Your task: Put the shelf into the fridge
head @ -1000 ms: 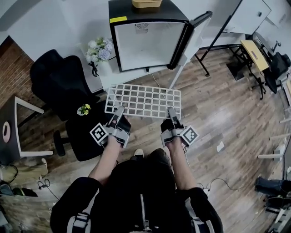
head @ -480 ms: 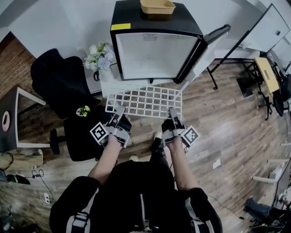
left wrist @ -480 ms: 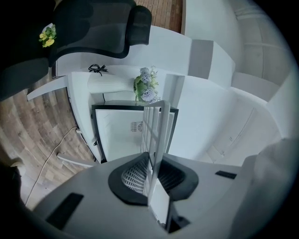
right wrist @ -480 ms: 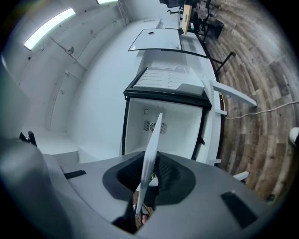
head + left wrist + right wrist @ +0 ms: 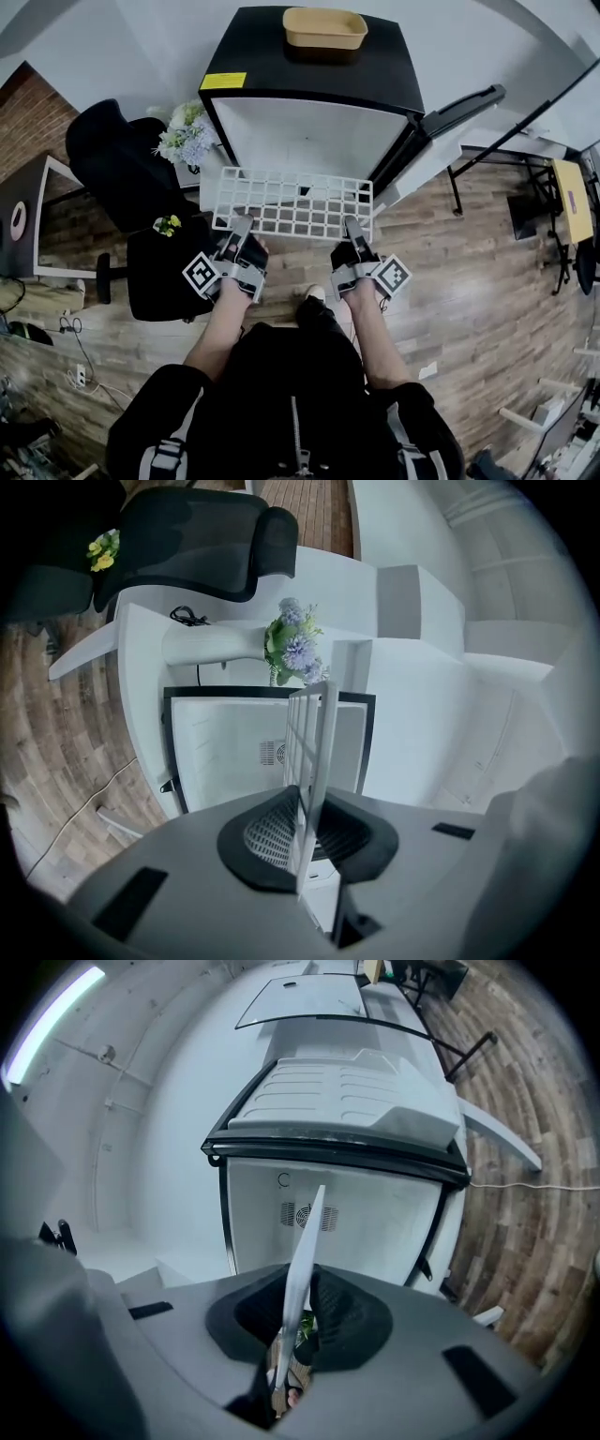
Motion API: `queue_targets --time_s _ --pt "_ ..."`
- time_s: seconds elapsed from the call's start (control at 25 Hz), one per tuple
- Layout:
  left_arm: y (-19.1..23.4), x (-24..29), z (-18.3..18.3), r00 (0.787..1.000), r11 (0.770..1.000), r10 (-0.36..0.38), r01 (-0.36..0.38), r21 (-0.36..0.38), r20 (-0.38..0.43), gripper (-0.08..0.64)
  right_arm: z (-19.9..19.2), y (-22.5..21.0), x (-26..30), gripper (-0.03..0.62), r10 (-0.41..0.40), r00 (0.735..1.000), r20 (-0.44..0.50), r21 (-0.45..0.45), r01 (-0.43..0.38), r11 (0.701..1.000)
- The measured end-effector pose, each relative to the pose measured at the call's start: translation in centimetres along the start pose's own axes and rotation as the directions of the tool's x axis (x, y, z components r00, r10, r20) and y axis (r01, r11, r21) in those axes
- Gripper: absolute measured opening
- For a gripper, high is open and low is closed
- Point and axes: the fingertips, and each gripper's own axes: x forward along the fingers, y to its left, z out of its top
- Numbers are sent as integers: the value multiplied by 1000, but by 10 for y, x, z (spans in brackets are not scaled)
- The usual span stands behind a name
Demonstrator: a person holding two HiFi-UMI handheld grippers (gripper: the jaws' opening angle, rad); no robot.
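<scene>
A white wire-grid shelf (image 5: 292,203) is held level in front of the small black fridge (image 5: 309,94), its far edge at the fridge's open white interior (image 5: 305,141). My left gripper (image 5: 242,228) is shut on the shelf's near-left edge and my right gripper (image 5: 353,230) is shut on its near-right edge. In the left gripper view the shelf (image 5: 314,752) runs edge-on between the jaws toward the fridge cavity (image 5: 234,747). In the right gripper view the shelf (image 5: 302,1265) likewise stands edge-on, pointing at the fridge interior (image 5: 328,1222).
The fridge door (image 5: 450,117) hangs open to the right. A tan tray (image 5: 324,27) sits on the fridge top. A flower bouquet (image 5: 183,136) stands on a white ledge at the left, beside a black office chair (image 5: 117,164). Wooden floor (image 5: 469,253) lies around.
Both grippers and the shelf have moved forward toward the fridge; the fridge now looms larger and the shelf's far edge reaches its opening.
</scene>
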Motion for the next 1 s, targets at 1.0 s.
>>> queue_targets --time_s 1.0 --pt "-7 82 14 998 1000 -18 19 -14 53 44 55 14 74 46 47 998 -37 36 -46 998"
